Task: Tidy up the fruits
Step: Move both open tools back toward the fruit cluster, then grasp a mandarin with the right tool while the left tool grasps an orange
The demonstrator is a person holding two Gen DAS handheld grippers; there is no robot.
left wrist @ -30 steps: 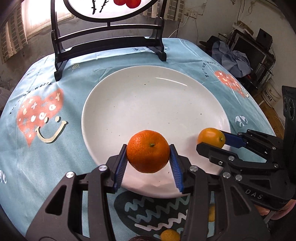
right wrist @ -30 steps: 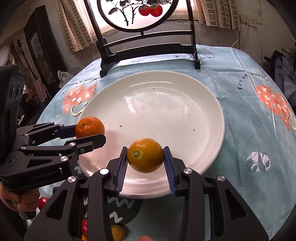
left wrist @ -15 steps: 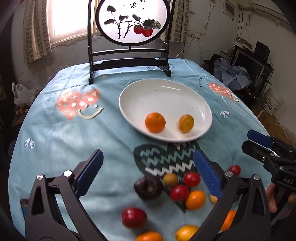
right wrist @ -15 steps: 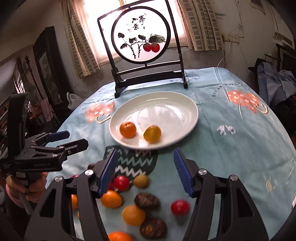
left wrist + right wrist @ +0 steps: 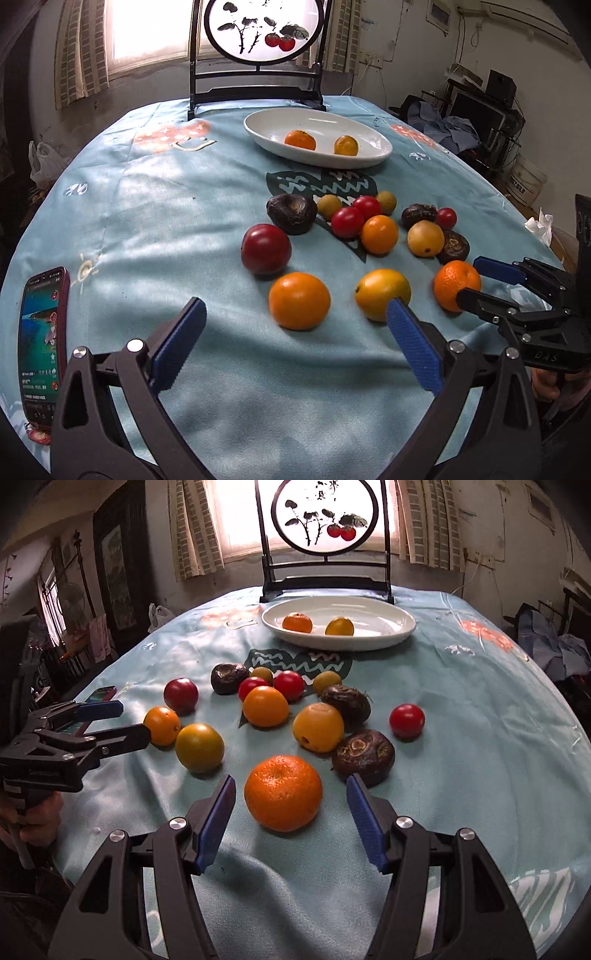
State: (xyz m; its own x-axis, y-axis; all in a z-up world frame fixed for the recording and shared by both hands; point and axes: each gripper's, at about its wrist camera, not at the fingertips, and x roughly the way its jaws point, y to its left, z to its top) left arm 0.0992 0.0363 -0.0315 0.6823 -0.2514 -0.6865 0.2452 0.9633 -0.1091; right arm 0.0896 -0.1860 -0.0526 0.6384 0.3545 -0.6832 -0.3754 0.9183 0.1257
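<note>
On the counter (image 5: 184,229), the left gripper (image 5: 295,343) stood with jaws spread wide and empty before an orange (image 5: 299,301). The right gripper (image 5: 291,812) had jaws partly open, untouching, around a mandarin (image 5: 283,793). The white plate (image 5: 384,635) farther back held a tangerine (image 5: 297,622) and a yellow-orange fruit (image 5: 339,626).

One white plate (image 5: 400,627) sat at twelve o'clock on the tabletop (image 5: 480,738), holding two fruits: one orange mandarin (image 5: 297,622) and one yellow-orange fruit (image 5: 339,626). At the centre of the cloth lay thirteen loose fruits: four red ones (image 5: 406,720), three dark brown wrinkled ones (image 5: 363,756), two small olive-yellow ones (image 5: 326,679), and four orange or yellow round ones (image 5: 283,792). One phone (image 5: 42,347) lay at eight o'clock, and two hand-held grippers, one left (image 5: 295,347) and one right (image 5: 291,821), were in view.
</note>
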